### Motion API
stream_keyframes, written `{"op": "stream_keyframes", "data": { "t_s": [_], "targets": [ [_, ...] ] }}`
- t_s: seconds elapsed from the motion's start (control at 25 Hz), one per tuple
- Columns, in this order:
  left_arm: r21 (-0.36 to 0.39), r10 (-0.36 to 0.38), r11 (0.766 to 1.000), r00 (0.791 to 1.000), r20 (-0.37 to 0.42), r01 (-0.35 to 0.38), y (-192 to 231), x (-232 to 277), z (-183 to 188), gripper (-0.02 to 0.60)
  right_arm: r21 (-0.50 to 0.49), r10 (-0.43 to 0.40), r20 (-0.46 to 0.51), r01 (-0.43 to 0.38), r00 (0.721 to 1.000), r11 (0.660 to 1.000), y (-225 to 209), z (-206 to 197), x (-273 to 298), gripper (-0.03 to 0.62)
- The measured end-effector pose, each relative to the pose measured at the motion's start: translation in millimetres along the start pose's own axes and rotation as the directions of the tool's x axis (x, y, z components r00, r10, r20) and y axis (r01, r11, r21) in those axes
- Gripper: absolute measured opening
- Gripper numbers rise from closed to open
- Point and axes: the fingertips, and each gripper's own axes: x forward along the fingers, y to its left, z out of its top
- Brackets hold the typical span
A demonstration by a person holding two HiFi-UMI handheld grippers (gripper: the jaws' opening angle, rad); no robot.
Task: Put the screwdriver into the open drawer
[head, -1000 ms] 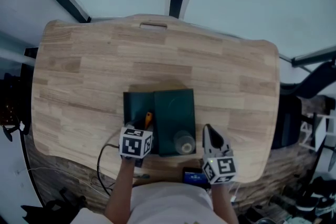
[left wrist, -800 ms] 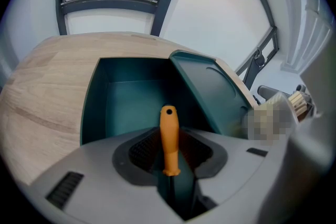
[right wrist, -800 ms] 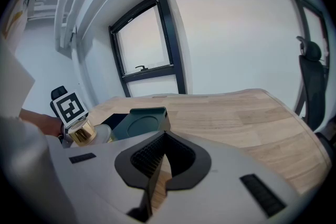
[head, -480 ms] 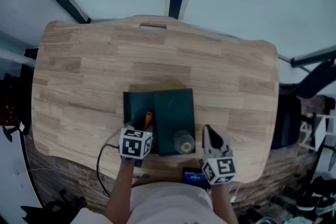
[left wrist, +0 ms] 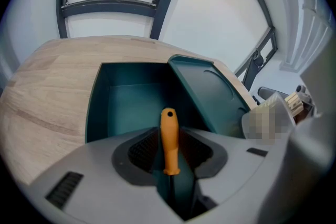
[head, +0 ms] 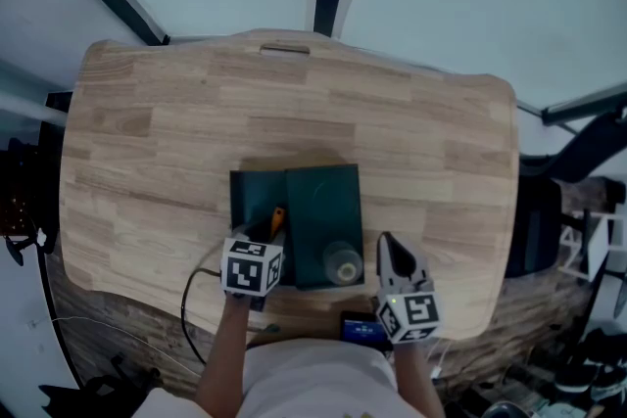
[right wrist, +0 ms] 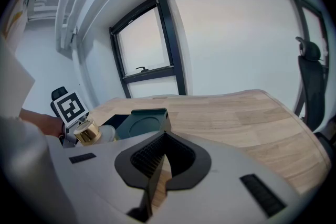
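i have the left tongs (left wrist: 169,147) clamped on the screwdriver (left wrist: 168,132): the jaws grip the dark shaft just behind the orange handle, and the handle sticks forward, its holed end pointing away from me. it hangs over the near end of the open drawer (left wrist: 125,107), a dark teal tray pulled out to the left of its box (head: 328,201). i cannot tell whether the handle touches the drawer's floor. the bare part of the drawer ahead of the handle holds nothing i can make out.

the right tongs (right wrist: 160,159) are closed together with nothing in them; only a thin sliver of wood grain shows between the jaws. they sit just to the right of the box, near the front edge of the desk (head: 176,113), pointing across the wooden top.

a small jar with a gold cap (right wrist: 87,132) rests at the near end of the box's top, between the two tongs.
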Motion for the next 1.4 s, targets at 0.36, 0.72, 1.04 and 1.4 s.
{"op": "stream_keyframes", "data": {
  "t_s": [0.36, 0.72, 1.04, 1.4],
  "targets": [
    [-0.008, -0.007, 1.0, 0.999, 0.047, 0.008, -1, -11, 9, 0.109, -0.021, 0.005, 0.016, -0.004, 1.0, 1.0, 4, 4, -5, -0.003],
    [-0.039, 0.037, 0.999, 0.981, 0.192, -0.03, 4, -38, 25, 0.109, -0.048, 0.0, 0.075, 0.004, 0.997, 0.999, 11, 23, -25, -0.003],
    [-0.047, 0.01, 0.999, 0.963, 0.271, 0.003, -5, -63, 31, 0.038, -0.075, 0.012, 0.133, -0.002, 0.991, 0.997, 23, 34, -46, -0.003],
    [0.079, -0.013, 0.997, 0.912, 0.409, -0.021, -34, -101, 42, -0.002, -0.096, 0.019, 0.205, 0.001, 0.979, 0.995, 36, 45, -74, -0.003]
  ]
}}
